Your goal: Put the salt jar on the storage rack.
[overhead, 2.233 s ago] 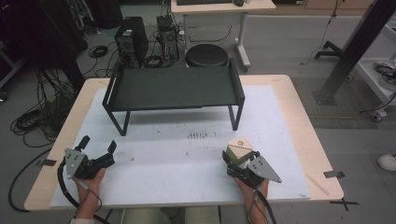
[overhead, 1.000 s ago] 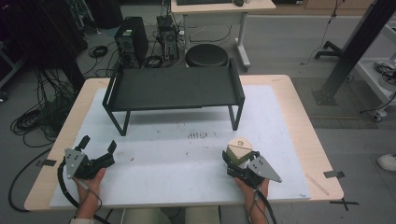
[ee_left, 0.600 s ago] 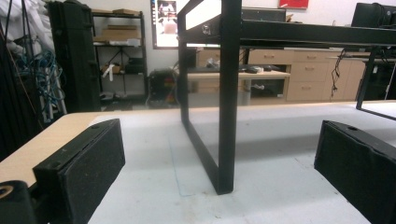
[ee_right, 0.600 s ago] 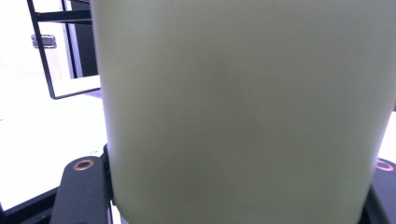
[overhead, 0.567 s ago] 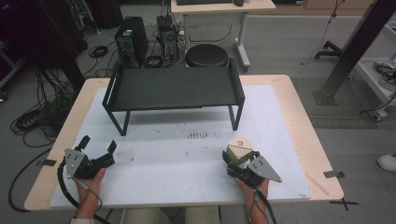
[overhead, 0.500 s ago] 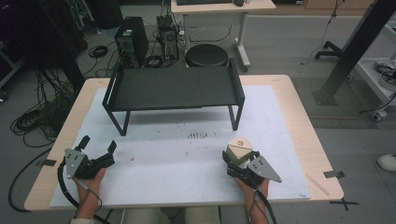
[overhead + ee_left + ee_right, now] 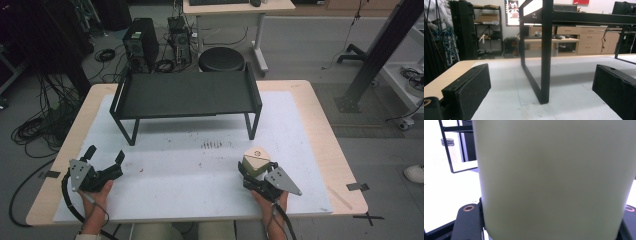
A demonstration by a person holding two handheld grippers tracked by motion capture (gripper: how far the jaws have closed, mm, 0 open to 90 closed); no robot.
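While my right tongs [image 7: 254, 172] grip the box [image 7: 256, 161] near the desk's [image 7: 320, 130] front edge, my left tongs [image 7: 105, 159] gape empty; the shelf [image 7: 185, 94] stays bare.

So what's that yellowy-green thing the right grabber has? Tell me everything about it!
The pale block looks smooth and plain, yellow-green on its sides with a tan top that carries a small round mark. It stands upright on the white mat, near the person's edge of the table, on the right. The right gripper is shut on it, a black jaw on either side. Up close, in the right gripper view, it looks flat and matte.
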